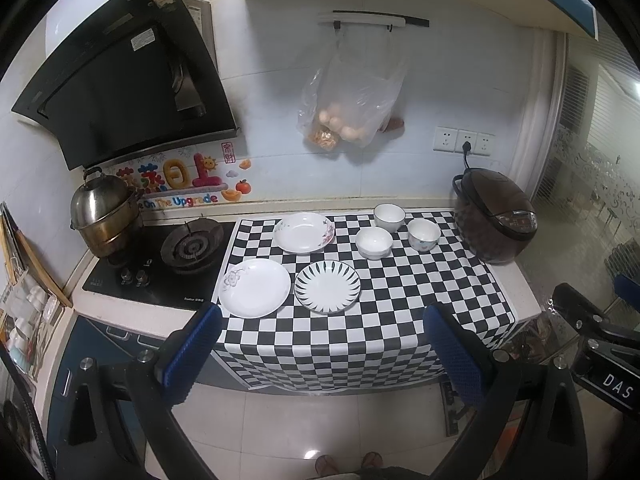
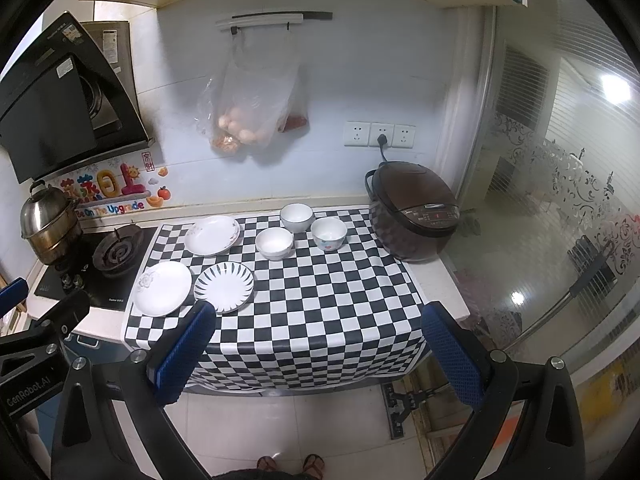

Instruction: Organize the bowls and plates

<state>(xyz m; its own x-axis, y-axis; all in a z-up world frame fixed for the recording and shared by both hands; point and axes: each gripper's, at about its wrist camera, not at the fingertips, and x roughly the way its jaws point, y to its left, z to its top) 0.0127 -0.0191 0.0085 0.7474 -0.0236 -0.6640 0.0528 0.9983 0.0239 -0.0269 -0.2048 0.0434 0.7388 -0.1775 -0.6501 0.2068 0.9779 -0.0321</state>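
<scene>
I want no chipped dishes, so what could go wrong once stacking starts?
The checkered cloth hangs over the counter edge; snagging it could drag the dishes. The three bowls sit close together, so wide-open fingers may knock a neighbour. The striped plate nearly touches the white plate.

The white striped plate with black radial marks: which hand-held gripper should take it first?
Left, probably. The striped plate sits centred ahead of the open left hand-held gripper; it lies left of the right hand-held gripper.

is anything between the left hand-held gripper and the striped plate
Nothing visible. The left hand-held gripper is open, short of the counter edge, and only bare checkered cloth lies between it and the striped plate.
</scene>
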